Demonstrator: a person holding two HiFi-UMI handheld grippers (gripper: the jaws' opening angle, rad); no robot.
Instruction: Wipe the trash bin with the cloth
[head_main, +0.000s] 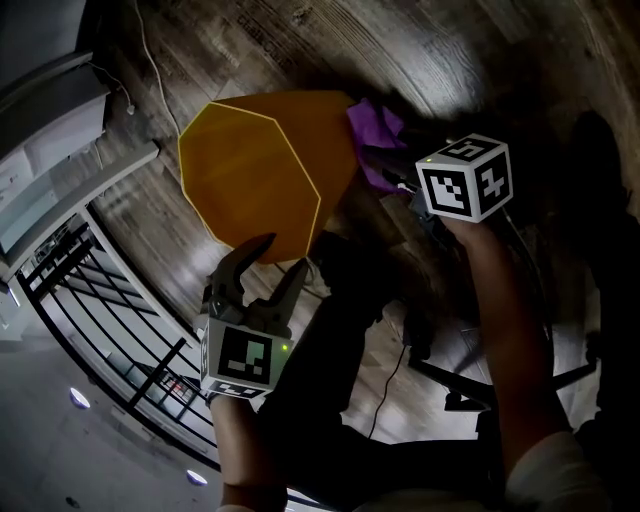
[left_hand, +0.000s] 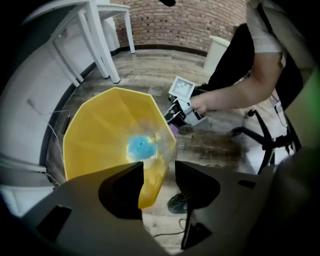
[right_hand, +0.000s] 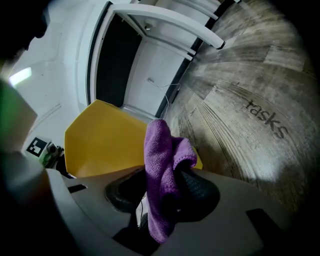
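Trash bin (head_main: 250, 170), yellow: wiping judged incomplete. Cloth (right_hand: 162, 165), purple: clamped in right gripper (right_hand: 161, 192) (beside bin wall, contact unclear). Left gripper (head_main: 282, 255): jaws apart, holding nothing.

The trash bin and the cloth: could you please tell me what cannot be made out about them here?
- Blue thing deep inside the yellow trash bin: left gripper view, blurred, unidentifiable.
- Purple cloth: lower end hidden between the right gripper's jaws, right gripper view.
- Whether cloth touches bin: head view, dark, partly behind the gripper's marker cube.
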